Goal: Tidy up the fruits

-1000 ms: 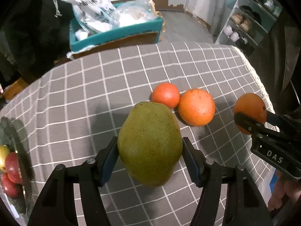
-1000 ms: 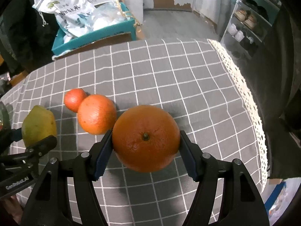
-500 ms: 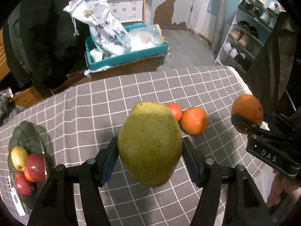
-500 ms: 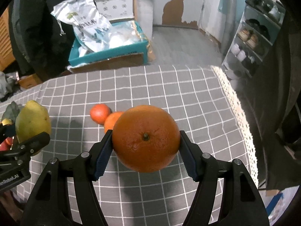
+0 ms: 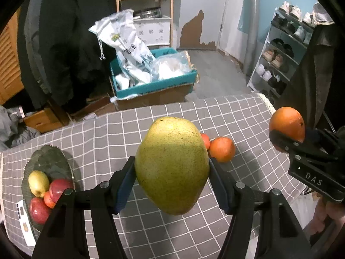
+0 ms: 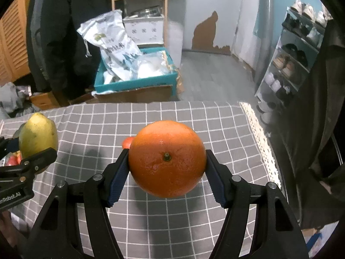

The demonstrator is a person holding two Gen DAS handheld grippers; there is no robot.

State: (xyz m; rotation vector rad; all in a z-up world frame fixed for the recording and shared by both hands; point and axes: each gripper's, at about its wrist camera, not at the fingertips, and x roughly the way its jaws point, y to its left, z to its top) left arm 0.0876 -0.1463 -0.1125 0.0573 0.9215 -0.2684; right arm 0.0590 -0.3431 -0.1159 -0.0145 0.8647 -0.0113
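Observation:
My left gripper [image 5: 172, 181] is shut on a large green-yellow mango [image 5: 172, 164], held high above the grey checked tablecloth [image 5: 129, 129]. My right gripper [image 6: 167, 172] is shut on a big orange [image 6: 167, 157], also held above the cloth. In the left wrist view the right gripper's orange [image 5: 287, 127] shows at the right. In the right wrist view the mango [image 6: 38, 136] shows at the left. Two smaller oranges [image 5: 222, 149] lie on the cloth beyond the mango. A glass plate [image 5: 51, 164] at the left holds red apples, a yellow fruit and a small orange.
A teal box [image 5: 151, 86] with white bags stands on the floor past the table's far edge. A shoe rack [image 5: 286, 49] stands at the right. The cloth's lace edge [image 6: 258, 138] marks the table's right side. A white card [image 5: 23, 222] lies near the plate.
Both grippers have risen and drawn back with their fruit. The table looks smaller and farther, and the plate with fruit has come into the left wrist view.

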